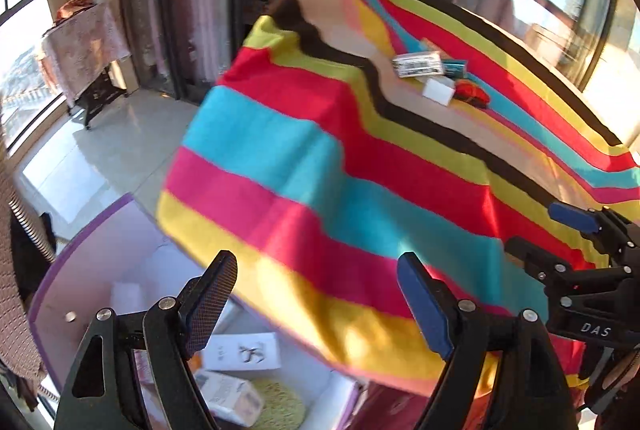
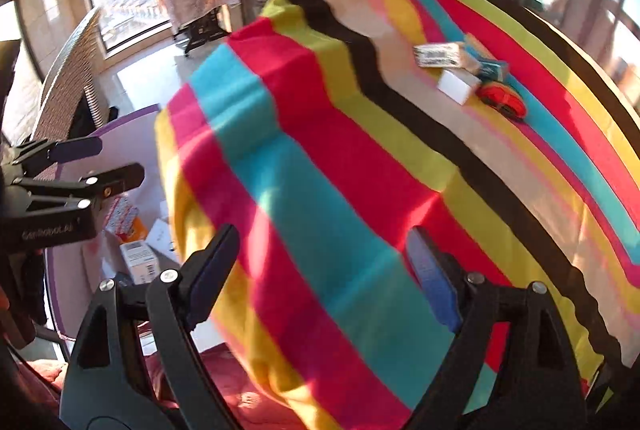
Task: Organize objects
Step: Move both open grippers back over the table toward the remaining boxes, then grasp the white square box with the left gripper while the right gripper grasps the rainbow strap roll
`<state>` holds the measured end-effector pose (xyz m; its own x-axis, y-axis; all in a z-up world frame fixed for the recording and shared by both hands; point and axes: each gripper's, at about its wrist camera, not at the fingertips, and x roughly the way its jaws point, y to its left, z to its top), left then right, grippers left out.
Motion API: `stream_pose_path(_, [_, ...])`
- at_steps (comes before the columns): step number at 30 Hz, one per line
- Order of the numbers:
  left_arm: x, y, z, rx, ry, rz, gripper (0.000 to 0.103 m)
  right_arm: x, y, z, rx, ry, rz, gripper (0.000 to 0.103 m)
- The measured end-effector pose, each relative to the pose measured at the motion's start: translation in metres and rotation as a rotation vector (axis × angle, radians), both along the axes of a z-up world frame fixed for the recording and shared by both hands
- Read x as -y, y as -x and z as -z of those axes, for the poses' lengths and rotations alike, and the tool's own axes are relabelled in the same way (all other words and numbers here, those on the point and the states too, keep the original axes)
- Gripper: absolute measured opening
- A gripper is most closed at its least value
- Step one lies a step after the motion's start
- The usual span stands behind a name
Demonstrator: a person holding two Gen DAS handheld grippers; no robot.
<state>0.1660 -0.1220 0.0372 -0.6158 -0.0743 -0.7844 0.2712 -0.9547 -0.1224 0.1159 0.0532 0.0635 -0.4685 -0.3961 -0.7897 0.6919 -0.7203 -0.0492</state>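
Observation:
A striped cloth covers the table. Far on it lie a barcode box, a teal box, a white box and a red object; they also show in the right wrist view: barcode box, white box, red object. My left gripper is open and empty over the table's near edge and a purple-rimmed bin holding boxes. My right gripper is open and empty above the cloth. Each gripper shows in the other's view: right, left.
A wicker chair stands left of the bin. A small cloth-covered side table stands by the windows across the tiled floor. Glass doors and windows lie behind the table.

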Motion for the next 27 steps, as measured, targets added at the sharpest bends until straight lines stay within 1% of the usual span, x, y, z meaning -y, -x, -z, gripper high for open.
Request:
stream_pose_path(3, [-0.037,0.056,0.002,-0.034,-0.011,0.076,0.084,-0.034,0.042,0.008,0.023,0.003,0.102,0.088])
stream_pose_path(7, [-0.07,0.127,0.011,-0.041,-0.015,0.094,0.084,-0.07,0.088,0.024,0.06,0.008,0.203,0.088])
stream_pose_path(9, [-0.081,0.162,0.017,-0.03,0.002,0.102,0.084,-0.085,0.104,0.029,0.078,0.019,0.241,0.088])
stream_pose_path(12, [-0.093,0.209,0.025,-0.015,0.048,0.109,0.084,-0.096,0.123,0.035,0.091,0.018,0.263,0.088])
stream_pose_path(15, [-0.096,0.254,0.035,0.003,0.061,0.093,0.084,-0.099,0.142,0.042,0.1,0.012,0.261,0.088])
stream_pose_path(17, [-0.093,0.279,0.042,0.03,0.066,0.068,0.084,-0.099,0.155,0.046,0.108,0.01,0.26,0.088])
stream_pose_path(18, [-0.092,0.288,0.042,0.032,0.075,0.054,0.084,-0.1,0.161,0.046,0.099,0.008,0.261,0.089])
stream_pose_path(20, [-0.089,0.302,0.041,0.032,0.047,0.067,0.083,-0.099,0.176,0.047,0.096,0.008,0.262,0.09])
stream_pose_path(21, [-0.088,0.303,0.039,0.022,0.048,0.067,0.066,-0.097,0.184,0.047,0.096,0.009,0.263,0.09])
stream_pose_path(22, [-0.087,0.301,0.038,0.014,0.058,0.062,0.051,-0.095,0.192,0.047,0.097,0.008,0.263,0.09])
stream_pose_path(23, [-0.087,0.297,0.037,0.021,0.078,0.06,0.051,-0.092,0.2,0.047,0.097,0.007,0.263,0.09])
stream_pose_path(25, [-0.085,0.282,0.035,0.023,0.043,0.091,0.051,-0.084,0.218,0.047,0.095,0.008,0.257,0.09])
stream_pose_path(27, [-0.085,0.26,0.034,0.033,0.041,0.108,0.051,-0.072,0.236,0.048,0.094,0.017,0.231,0.09])
